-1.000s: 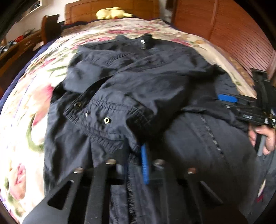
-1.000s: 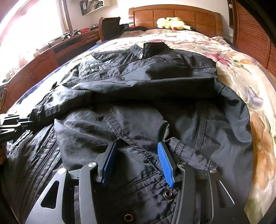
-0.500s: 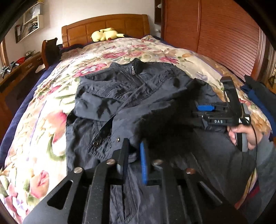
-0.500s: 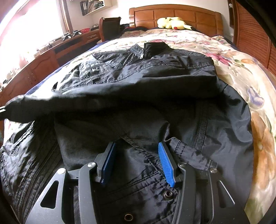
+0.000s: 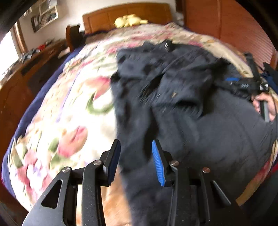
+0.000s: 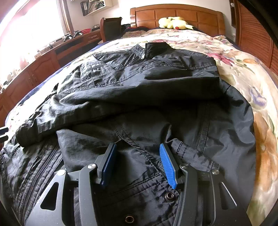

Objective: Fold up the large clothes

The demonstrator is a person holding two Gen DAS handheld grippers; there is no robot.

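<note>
Black zip jacket [image 6: 139, 97] lying spread on the floral bedspread [image 6: 243, 69], both sleeves folded across its chest.

Left gripper [image 5: 135, 156] is hovering at the jacket's left edge, jaws wide, nothing between them; this view is blurred. Right gripper [image 6: 137, 161] is sitting low over the snap cuff [image 6: 156, 187] at the jacket's near hem, jaws wide, fabric lying under them but not pinched. Collar [image 6: 152, 47] is pointing away toward the headboard [image 6: 173, 15], yellow plush toy [image 6: 173, 22] beyond it. Shell looks thin, soft and slick, light but bulky, likely sliding on itself. Best hold is probably the stitched hem corners or cuff seams, 1 per gripper, not the loose mid-panel.
</note>
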